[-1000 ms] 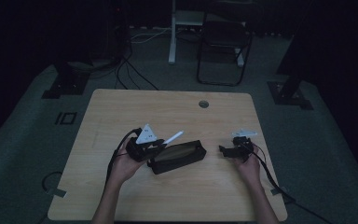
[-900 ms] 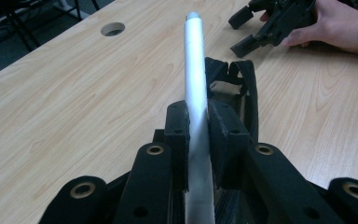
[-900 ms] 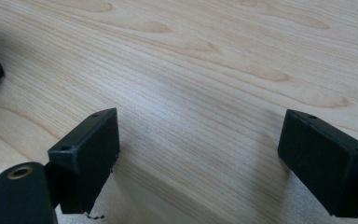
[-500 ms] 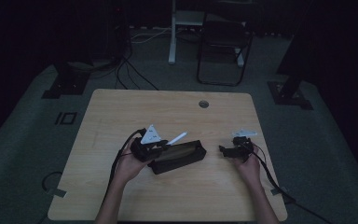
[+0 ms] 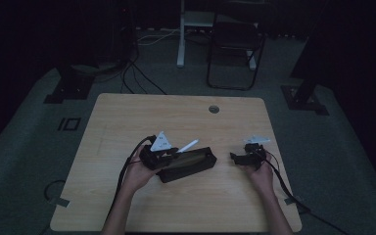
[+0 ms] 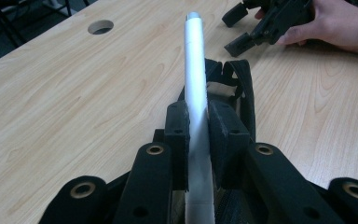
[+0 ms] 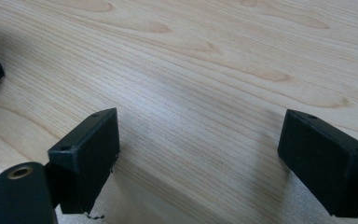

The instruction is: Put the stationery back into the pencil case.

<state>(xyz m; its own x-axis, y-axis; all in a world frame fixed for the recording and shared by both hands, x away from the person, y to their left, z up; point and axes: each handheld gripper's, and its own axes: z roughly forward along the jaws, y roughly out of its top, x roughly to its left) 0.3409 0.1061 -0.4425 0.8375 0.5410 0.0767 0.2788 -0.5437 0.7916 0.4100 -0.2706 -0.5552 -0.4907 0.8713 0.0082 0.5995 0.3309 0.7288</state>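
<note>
White tube (image 6: 195, 79); black case (image 5: 186, 165); black grippers, left (image 6: 198, 123), right (image 7: 200, 154); pale wood-grain table (image 5: 127, 117).

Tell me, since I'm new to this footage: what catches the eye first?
The white pen stands out, clamped in the left gripper and poking over the black pencil case at the wooden table's near middle. To the right, the right gripper rests open on bare wood, holding nothing.
</note>
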